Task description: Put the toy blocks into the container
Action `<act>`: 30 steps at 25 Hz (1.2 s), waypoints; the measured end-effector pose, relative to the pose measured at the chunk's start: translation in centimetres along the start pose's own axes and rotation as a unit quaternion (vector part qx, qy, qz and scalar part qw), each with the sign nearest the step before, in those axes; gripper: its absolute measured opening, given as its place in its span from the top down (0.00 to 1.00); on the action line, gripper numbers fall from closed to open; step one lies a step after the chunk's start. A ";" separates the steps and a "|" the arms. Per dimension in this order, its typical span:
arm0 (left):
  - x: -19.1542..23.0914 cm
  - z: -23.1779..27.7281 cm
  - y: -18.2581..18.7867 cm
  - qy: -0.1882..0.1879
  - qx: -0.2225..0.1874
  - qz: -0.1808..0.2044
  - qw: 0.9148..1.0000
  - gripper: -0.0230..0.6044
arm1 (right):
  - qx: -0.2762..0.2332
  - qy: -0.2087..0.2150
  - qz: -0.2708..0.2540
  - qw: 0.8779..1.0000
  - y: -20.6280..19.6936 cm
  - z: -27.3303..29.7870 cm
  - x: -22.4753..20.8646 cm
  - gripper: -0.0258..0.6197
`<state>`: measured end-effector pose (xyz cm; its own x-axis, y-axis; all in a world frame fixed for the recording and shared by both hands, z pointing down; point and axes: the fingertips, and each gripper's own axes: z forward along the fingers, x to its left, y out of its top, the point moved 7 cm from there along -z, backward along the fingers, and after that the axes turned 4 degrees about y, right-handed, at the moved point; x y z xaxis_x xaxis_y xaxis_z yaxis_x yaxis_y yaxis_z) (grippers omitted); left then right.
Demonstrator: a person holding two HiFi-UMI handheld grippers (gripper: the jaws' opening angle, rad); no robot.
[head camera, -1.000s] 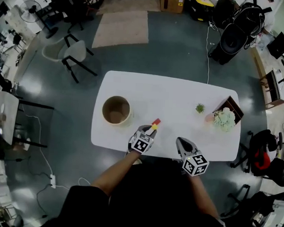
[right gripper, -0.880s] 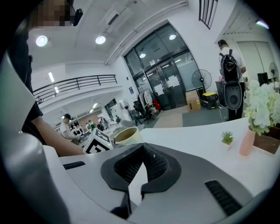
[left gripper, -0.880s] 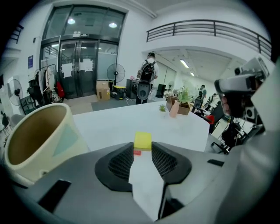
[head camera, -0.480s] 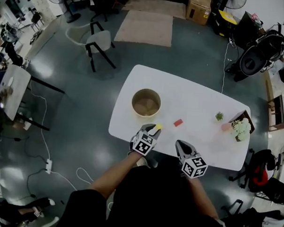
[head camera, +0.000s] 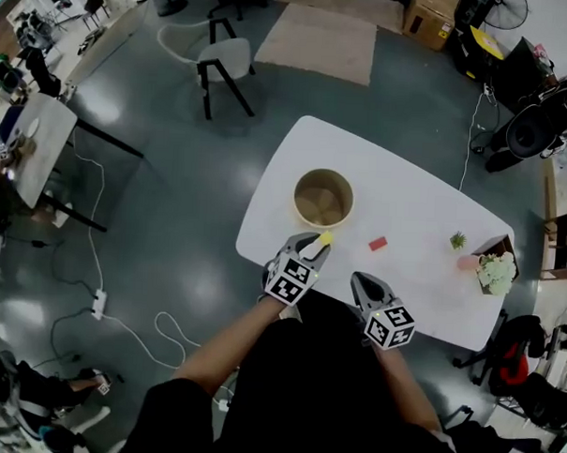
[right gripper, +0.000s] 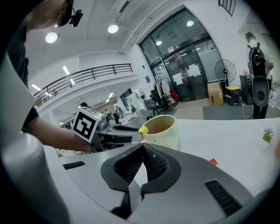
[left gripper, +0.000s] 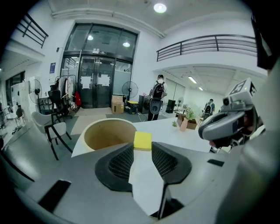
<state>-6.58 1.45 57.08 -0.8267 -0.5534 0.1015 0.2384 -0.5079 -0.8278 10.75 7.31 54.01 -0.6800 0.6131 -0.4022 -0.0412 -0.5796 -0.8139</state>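
My left gripper is shut on a yellow block, held at its fingertips just short of the round cream container. Seen along the left gripper's jaws, the yellow block sits pinched in front of the container's open mouth. A red block lies on the white table to the container's right. My right gripper hangs shut and empty over the table's near edge; its own view shows the container, the yellow block and the red block.
A small green plant, a pink pot and a white flower bunch in a brown box stand at the table's right end. A chair stands on the floor beyond the table. Cables run along the floor at left.
My left gripper now carries only the yellow block toward the container; the red block, at the gripper's tips one second ago, lies on the table. The head camera has shifted.
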 end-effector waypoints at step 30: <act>7.5 7.6 6.8 -0.015 0.114 0.163 0.980 0.77 | 0.010 0.003 0.059 0.998 2.5 5.4 -8.7 0.96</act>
<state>-7.27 -11.14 56.35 -0.6735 -0.7278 -0.1293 0.5978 -0.4334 -0.6744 12.64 -2.34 57.72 -0.6772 0.5427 -0.4970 0.0244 -0.6584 -0.7523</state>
